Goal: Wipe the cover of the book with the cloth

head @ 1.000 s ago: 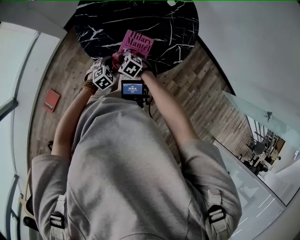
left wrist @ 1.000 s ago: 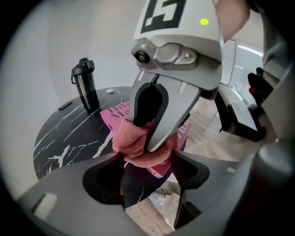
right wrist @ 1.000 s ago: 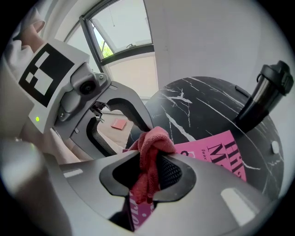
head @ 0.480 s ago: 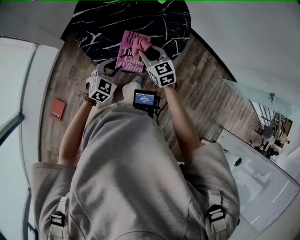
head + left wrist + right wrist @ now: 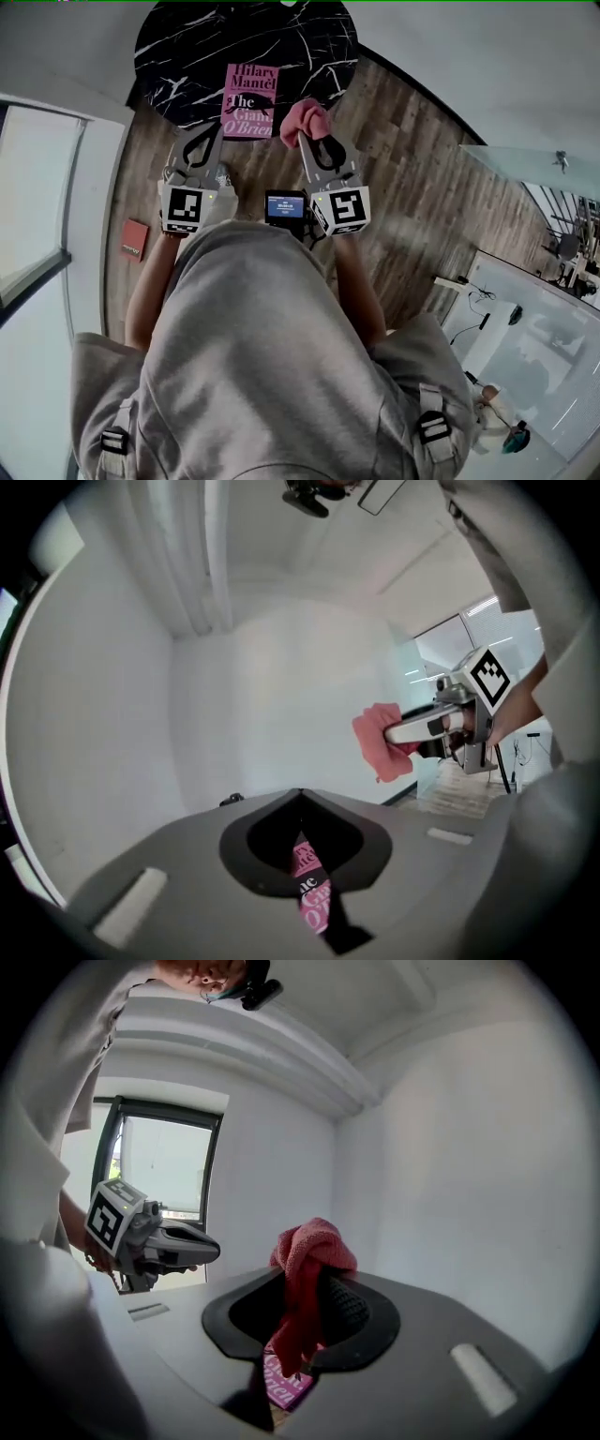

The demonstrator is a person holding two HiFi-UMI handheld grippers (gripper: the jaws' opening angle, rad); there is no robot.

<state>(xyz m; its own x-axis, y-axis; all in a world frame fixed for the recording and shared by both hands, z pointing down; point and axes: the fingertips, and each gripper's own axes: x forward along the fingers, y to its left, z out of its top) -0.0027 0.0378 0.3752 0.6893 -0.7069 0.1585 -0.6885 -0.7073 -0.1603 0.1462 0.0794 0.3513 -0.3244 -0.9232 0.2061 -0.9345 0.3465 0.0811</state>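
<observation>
Wiping seems on hold: the book (image 5: pixel 249 100) lies on the table (image 5: pixel 183 47) at 12 o'clock, the right claw (image 5: pixel 304 133) holds the cloth (image 5: pixel 307 114) up off it, and the left claw (image 5: pixel 211 128) has just shut on nothing, so next the cloth must go down onto the cover.

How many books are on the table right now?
1: the pink book at the near edge of the black table. A flat red item on the floor may be another.

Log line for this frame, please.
left gripper: jaws just closed, nothing between | right gripper: shut on cloth, clear of book | book: flat on table, untouched
</observation>
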